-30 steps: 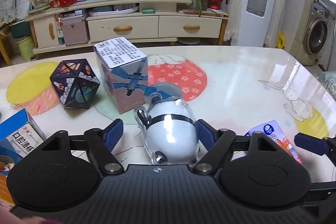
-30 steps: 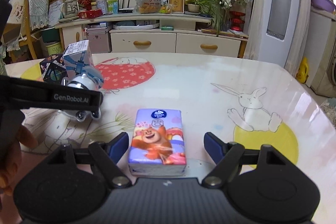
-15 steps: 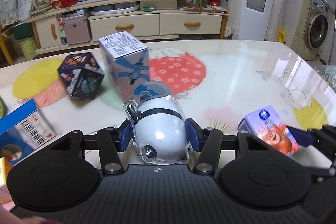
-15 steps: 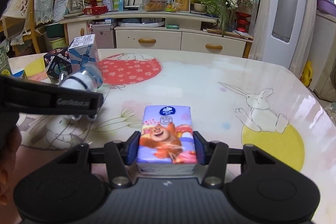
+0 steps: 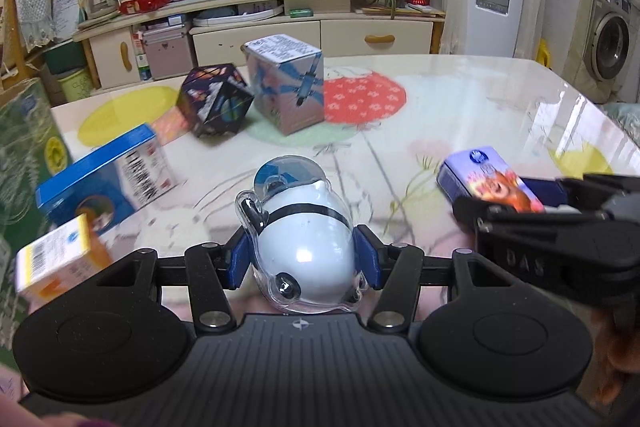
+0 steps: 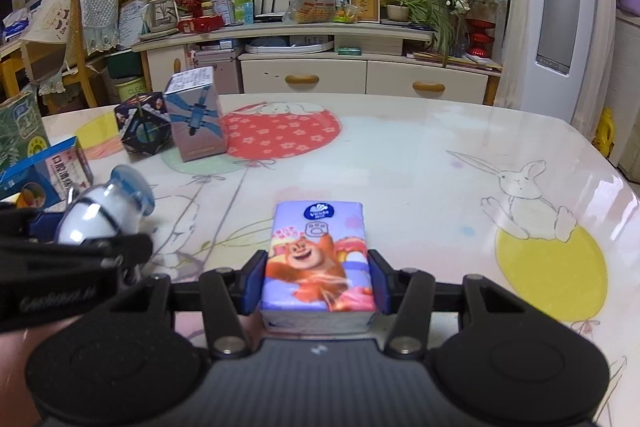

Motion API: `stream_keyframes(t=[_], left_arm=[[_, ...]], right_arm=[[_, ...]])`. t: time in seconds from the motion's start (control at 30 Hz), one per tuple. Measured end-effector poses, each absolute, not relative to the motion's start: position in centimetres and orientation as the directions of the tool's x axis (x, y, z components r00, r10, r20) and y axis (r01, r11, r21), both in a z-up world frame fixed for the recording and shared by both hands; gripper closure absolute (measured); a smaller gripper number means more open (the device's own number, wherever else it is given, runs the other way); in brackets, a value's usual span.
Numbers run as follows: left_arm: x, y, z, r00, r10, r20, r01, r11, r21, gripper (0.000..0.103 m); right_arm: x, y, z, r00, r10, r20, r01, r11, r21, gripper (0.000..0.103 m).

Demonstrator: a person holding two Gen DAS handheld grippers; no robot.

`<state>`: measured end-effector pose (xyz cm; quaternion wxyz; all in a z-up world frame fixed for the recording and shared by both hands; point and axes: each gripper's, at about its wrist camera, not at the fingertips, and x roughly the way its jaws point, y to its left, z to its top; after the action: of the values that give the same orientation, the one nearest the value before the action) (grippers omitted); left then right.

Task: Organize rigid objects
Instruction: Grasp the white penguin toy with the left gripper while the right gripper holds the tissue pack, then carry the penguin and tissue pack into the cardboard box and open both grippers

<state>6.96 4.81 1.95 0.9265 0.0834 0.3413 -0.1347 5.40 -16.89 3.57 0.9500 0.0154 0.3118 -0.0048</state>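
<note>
A white egg-shaped toy [image 5: 304, 239] in a clear plastic shell with a blue cap sits between the blue pads of my left gripper [image 5: 304, 259], which is shut on it just above the table. In the right wrist view the same toy [image 6: 100, 211] shows at the left, held by the left gripper [image 6: 72, 255]. My right gripper [image 6: 318, 279] is shut on a purple tissue pack [image 6: 318, 247] printed with a cartoon bear. The pack [image 5: 488, 179] and the right gripper [image 5: 560, 227] also appear at the right of the left wrist view.
On the patterned table [image 5: 460, 115], a pink and blue carton [image 5: 286, 83] stands beside a dark puzzle cube [image 5: 214, 101]. Nearer on the left lie a blue box [image 5: 104, 179], an orange and white box [image 5: 56, 259] and a green box [image 5: 24, 155].
Both grippers stood open around their objects and have closed on them. The left gripper has carried the toy leftwards, bringing the boxes on the left into view.
</note>
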Motion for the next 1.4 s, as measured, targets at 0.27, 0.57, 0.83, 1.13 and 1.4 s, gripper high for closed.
stream_keyframes(t=[0.27, 0.57, 0.83, 1.13, 1.4], left_arm=[[5.1, 5.8, 2.0, 0.724, -0.195, -0.662, 0.314, 0.947, 0.064, 0.035], [4.7, 7.1, 1.8, 0.709, -0.228, -0.667, 0.307, 0.952, 0.002, 0.035], [4.9, 7.4, 1.9, 0.686, -0.236, -0.688, 0.305, 0.952, -0.022, 0.035], [4.4, 8.8, 2.0, 0.66, -0.247, -0.709, 0.308, 0.95, -0.044, 0.036], [3.9, 10.8, 3.5, 0.661, -0.293, -0.691, 0.308, 0.945, -0.107, 0.037]], right_arm=[[4.2, -15.2, 3.5, 0.807, 0.009, -0.59, -0.004, 1.0, 0.009, 0.052], [2.6, -14.6, 3.6, 0.801, 0.011, -0.598, 0.0, 1.0, 0.019, 0.052], [1.5, -13.7, 3.6, 0.798, -0.004, -0.603, 0.021, 1.0, 0.02, 0.052], [-0.2, -13.1, 3.8, 0.787, -0.013, -0.616, 0.049, 0.998, 0.041, 0.052], [-1.7, -11.7, 4.1, 0.774, -0.013, -0.633, 0.051, 0.998, 0.041, 0.053]])
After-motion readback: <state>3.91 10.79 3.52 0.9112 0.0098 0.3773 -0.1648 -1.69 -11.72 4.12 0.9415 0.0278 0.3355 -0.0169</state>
